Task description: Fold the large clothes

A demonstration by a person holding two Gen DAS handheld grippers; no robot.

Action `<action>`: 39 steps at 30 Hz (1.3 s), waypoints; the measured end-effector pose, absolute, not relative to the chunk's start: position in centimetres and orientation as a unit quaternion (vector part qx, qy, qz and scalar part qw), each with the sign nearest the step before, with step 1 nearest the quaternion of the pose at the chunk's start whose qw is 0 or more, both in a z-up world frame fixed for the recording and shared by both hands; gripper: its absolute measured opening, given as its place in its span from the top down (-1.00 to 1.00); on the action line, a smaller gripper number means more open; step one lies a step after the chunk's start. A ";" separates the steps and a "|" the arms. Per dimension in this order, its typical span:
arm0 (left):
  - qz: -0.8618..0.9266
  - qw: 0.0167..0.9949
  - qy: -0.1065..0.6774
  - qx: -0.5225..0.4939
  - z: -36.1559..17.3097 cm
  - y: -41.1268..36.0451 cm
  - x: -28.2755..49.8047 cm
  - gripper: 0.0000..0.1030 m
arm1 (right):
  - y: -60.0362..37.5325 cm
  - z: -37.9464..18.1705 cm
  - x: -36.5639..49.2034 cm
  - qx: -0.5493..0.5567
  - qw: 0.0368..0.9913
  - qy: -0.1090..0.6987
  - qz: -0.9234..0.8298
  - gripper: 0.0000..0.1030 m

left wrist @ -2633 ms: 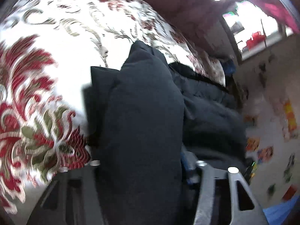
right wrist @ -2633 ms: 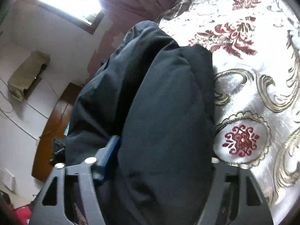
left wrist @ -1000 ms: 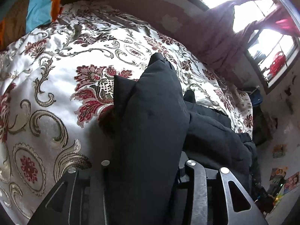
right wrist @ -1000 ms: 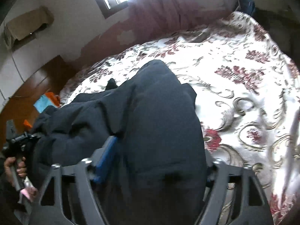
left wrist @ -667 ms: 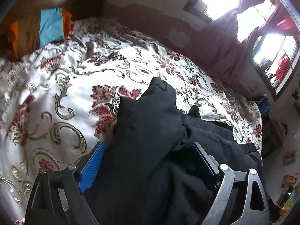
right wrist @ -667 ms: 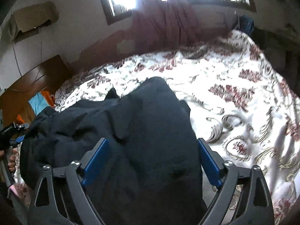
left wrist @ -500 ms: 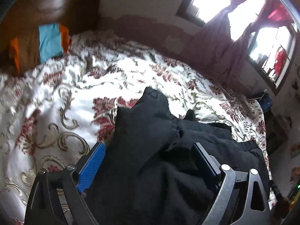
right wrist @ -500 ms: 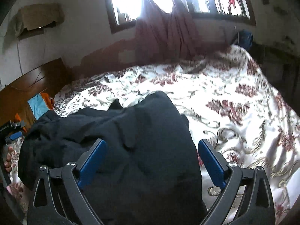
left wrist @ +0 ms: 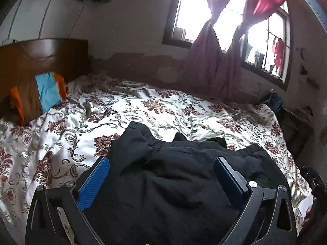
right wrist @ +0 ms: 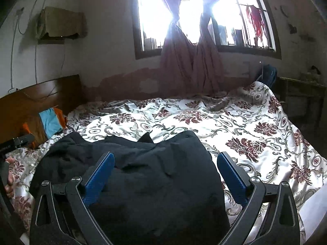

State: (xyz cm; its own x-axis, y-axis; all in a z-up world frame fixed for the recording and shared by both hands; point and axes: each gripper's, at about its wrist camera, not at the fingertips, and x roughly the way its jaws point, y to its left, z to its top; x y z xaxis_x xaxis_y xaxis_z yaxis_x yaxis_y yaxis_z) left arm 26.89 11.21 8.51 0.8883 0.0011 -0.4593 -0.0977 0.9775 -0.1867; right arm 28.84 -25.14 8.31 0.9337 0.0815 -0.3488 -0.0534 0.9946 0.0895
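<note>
A large black padded garment lies in a thick folded heap on the flowered bedspread. It also shows in the right wrist view. My left gripper is open and empty above the heap's left part, its blue-padded fingers wide apart. My right gripper is open and empty above the heap's right part. The bedspread spreads out behind and to the right of the garment.
A wooden headboard stands at the left with an orange, brown and blue pillow against it. A window with tied red curtains is on the far wall. A dark table stands past the bed's right end.
Both grippers were shut on the black garment and have opened, letting it drop onto the bed. Both have pulled back and up, so more of the room shows.
</note>
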 end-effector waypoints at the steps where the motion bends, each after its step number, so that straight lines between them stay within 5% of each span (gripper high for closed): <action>1: 0.026 0.967 0.233 -0.102 8.6 10.9 26.5 -0.99 | -25.1 8.5 28.4 0.041 0.983 0.176 0.036 -0.92; 39: 0.032 0.983 0.178 -0.029 8.9 4.8 7.7 -0.99 | -19.3 8.7 11.1 -0.015 0.991 0.121 0.047 -0.92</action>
